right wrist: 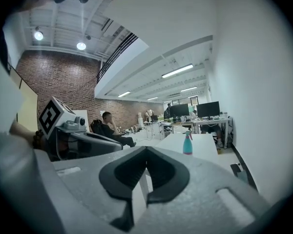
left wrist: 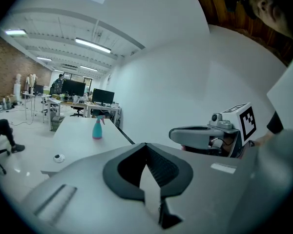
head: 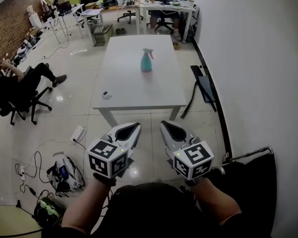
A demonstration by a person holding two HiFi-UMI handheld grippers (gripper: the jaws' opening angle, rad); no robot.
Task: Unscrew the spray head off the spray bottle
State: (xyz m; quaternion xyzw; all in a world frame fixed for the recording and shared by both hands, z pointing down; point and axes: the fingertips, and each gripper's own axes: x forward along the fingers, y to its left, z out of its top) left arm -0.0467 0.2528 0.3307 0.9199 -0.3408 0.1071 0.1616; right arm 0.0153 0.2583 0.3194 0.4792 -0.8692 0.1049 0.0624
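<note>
Your left gripper (head: pixel 130 131) and right gripper (head: pixel 170 129) are both closed and empty, held side by side short of the table (head: pixel 134 90). That suits an approach, since the spray bottle (head: pixel 147 61) stands upright well away at twelve o'clock, its spray head (head: pixel 148 50) not yet off.

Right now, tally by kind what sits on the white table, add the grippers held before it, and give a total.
Teal plastic spray bottle with pink spray head: 1
Small round white object: 1
Handheld grey two-jaw grippers: 2 (left gripper, right gripper)
Total: 4
</note>
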